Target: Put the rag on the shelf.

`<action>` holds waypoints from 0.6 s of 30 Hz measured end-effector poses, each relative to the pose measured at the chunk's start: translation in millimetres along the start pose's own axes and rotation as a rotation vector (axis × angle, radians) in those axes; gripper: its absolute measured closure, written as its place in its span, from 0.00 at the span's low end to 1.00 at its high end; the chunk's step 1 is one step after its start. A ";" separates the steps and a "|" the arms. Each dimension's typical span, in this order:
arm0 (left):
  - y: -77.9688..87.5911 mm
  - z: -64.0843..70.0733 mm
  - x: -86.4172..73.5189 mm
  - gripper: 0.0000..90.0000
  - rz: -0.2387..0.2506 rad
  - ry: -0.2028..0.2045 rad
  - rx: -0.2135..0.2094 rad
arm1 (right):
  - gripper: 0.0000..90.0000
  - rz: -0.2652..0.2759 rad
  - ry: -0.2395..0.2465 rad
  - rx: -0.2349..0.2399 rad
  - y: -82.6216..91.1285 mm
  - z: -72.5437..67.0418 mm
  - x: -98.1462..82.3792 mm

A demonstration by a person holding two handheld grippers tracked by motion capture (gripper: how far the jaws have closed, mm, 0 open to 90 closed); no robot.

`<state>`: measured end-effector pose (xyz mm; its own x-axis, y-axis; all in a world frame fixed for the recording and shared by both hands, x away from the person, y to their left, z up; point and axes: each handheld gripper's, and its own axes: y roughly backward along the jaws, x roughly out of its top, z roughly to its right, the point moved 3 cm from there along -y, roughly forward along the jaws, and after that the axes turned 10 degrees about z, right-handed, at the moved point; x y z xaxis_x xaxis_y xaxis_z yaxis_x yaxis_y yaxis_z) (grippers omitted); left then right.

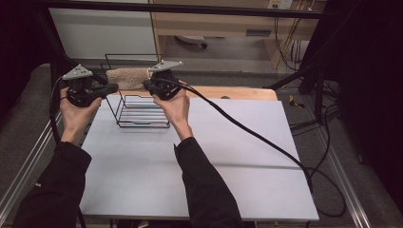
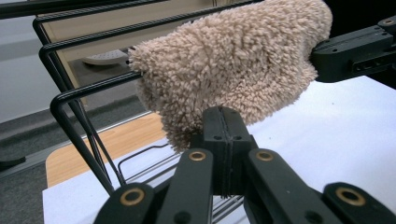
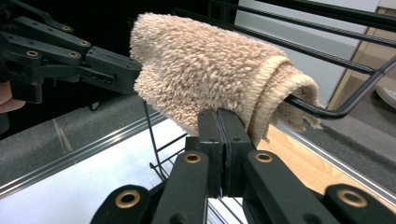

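The towel drapes over the rack's top wire, long axis along it. Left gripper and right gripper each pinch one end, jaws fully closed.

Beige towel, black wire rack

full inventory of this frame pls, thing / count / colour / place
towel: 1, beige, draped over the rack's top bars, an end pinched by each claw
rack: 1, black wire, far left part of the mat
mat: 1, pale grey, covers the tabletop
table: 1, wood, a strip shows behind the mat
cable: 1, black, trails from the right claw across the mat to the floor on the right
left claw: 1, black, shut on the towel's end, left of the rack
right claw: 1, black, shut on the towel's other end
sleeves: 2, black, at the bottom of the high view
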<state>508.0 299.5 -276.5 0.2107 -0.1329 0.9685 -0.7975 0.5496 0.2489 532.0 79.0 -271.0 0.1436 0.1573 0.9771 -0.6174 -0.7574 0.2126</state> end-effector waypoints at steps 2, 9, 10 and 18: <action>-1.0 -0.2 -0.4 1.00 -0.001 0.000 0.002 | 0.99 -0.003 0.000 -0.002 -1.1 1.4 -0.4; 7.5 2.8 -1.0 0.94 0.012 0.006 -0.005 | 0.91 0.013 0.014 0.008 8.2 -1.6 -2.1; 9.8 3.5 -1.4 0.92 0.012 0.007 -0.004 | 0.90 0.017 0.018 0.012 10.6 -1.8 -3.0; 21.3 12.7 -12.7 0.74 -0.001 0.035 -0.014 | 0.68 0.019 0.013 0.011 40.6 1.5 -19.6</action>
<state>481.1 302.4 -283.3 0.2311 -0.1046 0.9673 -0.7895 0.5608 0.2493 505.3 44.2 -281.5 0.1215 0.1511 0.9810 -0.6112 -0.7674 0.1939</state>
